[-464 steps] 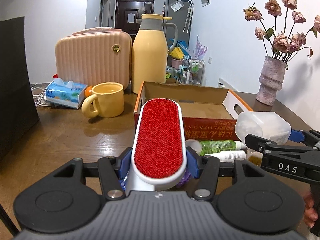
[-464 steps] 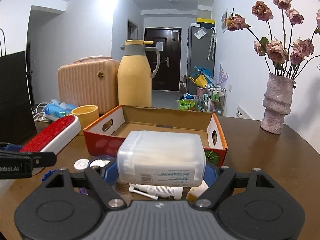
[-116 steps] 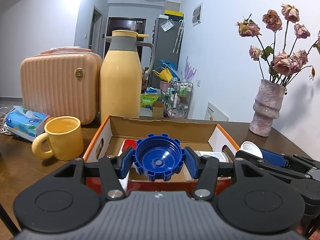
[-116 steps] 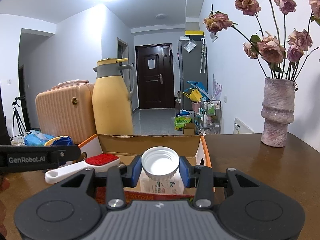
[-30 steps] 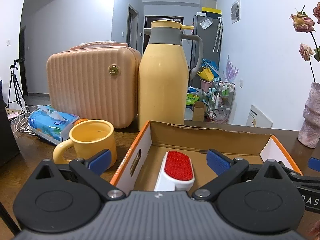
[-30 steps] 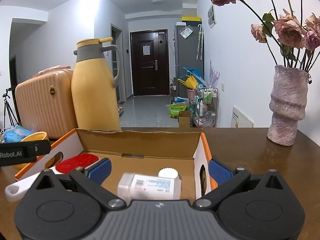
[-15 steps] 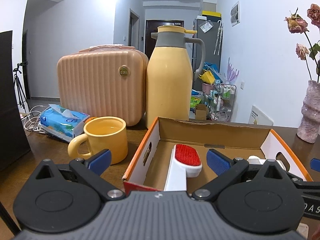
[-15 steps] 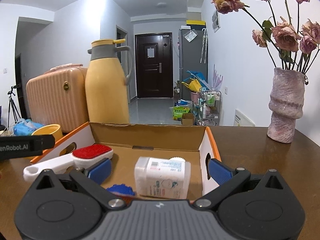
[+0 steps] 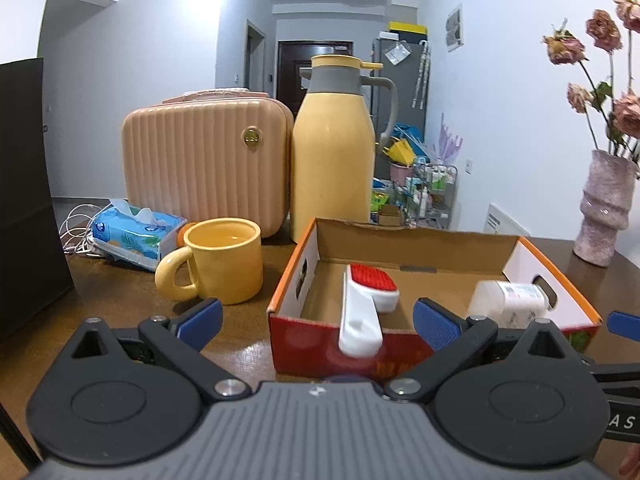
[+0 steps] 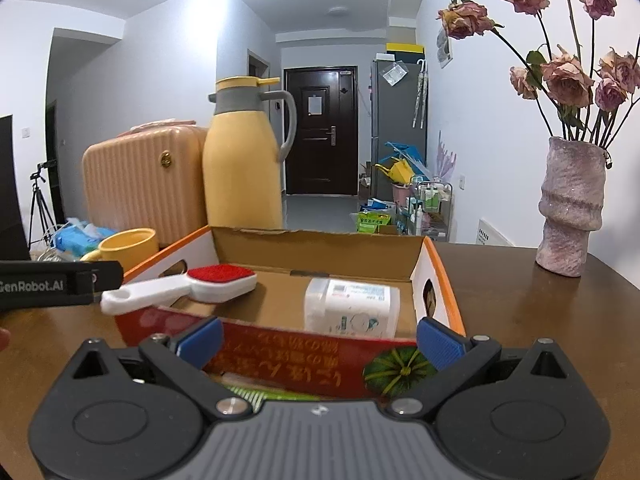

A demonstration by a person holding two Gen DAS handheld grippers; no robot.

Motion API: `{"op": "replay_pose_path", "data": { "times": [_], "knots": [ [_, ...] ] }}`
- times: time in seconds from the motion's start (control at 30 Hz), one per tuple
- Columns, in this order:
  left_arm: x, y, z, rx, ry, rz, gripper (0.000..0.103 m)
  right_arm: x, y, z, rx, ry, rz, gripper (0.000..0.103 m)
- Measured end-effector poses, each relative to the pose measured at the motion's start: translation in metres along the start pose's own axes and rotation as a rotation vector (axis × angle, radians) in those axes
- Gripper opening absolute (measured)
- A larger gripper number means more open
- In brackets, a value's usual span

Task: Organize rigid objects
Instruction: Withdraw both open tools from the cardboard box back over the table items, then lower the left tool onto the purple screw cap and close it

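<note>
An open cardboard box [image 9: 404,354] [image 10: 304,350] with a red front wall and orange rim stands on the brown table. Inside it lies a red-and-white lint brush [image 9: 362,304] [image 10: 192,284], its white handle sticking out over the front wall. A translucent white plastic container [image 9: 508,304] [image 10: 352,308] sits in the box's right half. My left gripper [image 9: 318,318] is open in front of the box's left part with nothing between its fingers. My right gripper [image 10: 318,338] is open before the front wall, also empty. Something green [image 10: 248,394] shows just below the right gripper.
A yellow mug [image 9: 218,260], a tissue pack [image 9: 136,236], a pink ribbed case [image 9: 204,164] and a tall yellow thermos jug [image 9: 334,148] stand left and behind the box. A pink vase with dried roses [image 10: 570,208] stands at the right. A black panel [image 9: 24,200] stands far left.
Both grippers have drawn back from the box towards the table's near side, staying open and empty. The box now looks farther off, and its red front wall shows.
</note>
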State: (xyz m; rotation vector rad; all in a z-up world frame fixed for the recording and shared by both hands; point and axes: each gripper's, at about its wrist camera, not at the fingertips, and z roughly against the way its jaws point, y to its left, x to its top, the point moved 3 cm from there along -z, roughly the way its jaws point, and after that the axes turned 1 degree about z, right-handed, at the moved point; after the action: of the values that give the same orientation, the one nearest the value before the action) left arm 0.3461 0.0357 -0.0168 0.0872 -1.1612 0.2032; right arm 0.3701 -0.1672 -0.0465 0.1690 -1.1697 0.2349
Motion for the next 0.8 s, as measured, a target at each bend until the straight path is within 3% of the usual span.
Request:
{"op": "replay_pose_path", "data": {
  "times": [0.8],
  "knots": [
    [-0.041, 0.013, 0.034, -0.091, 0.091, -0.053, 0.103, -0.045, 0.008, 0.047, 0.017, 0.049, 0.018, 0.103]
  ]
}}
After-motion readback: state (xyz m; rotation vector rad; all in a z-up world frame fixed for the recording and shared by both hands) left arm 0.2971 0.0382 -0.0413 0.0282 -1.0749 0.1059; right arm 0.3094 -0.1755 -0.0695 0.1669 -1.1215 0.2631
